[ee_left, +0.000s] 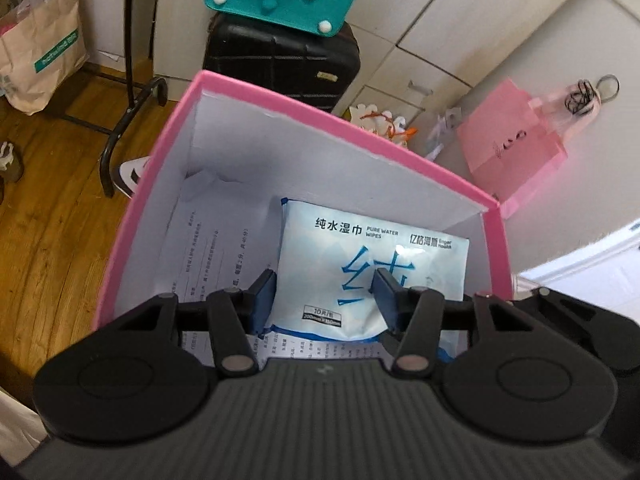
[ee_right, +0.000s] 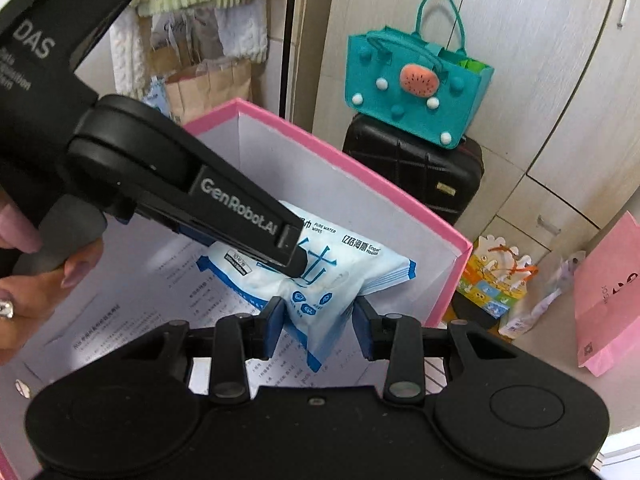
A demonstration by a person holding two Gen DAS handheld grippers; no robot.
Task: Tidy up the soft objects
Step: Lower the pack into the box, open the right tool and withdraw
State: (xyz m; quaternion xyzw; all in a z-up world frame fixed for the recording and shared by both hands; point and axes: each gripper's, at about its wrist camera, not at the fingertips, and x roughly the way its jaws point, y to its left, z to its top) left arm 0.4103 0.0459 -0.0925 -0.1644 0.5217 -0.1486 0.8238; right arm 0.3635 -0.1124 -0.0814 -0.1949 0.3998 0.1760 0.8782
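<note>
A white and blue pack of wet wipes (ee_left: 360, 264) sits inside a pink box (ee_left: 168, 128) lined with printed paper. My left gripper (ee_left: 324, 292) is inside the box with its jaws closed on the pack's left part. In the right wrist view the left gripper (ee_right: 292, 256) reaches in from the left onto the pack (ee_right: 320, 280). My right gripper (ee_right: 318, 312) is shut on the pack's lower right corner, pinching it between both blue pads. The pack is bent between the two grips.
A teal felt bag (ee_right: 416, 88) stands on a black suitcase (ee_right: 416, 168) behind the box. A pink paper bag (ee_right: 612, 288) and small patterned bags (ee_right: 496, 276) stand at the right by white cabinets. A brown paper bag (ee_left: 40, 44) and a black rack leg (ee_left: 128, 112) are on the wooden floor at left.
</note>
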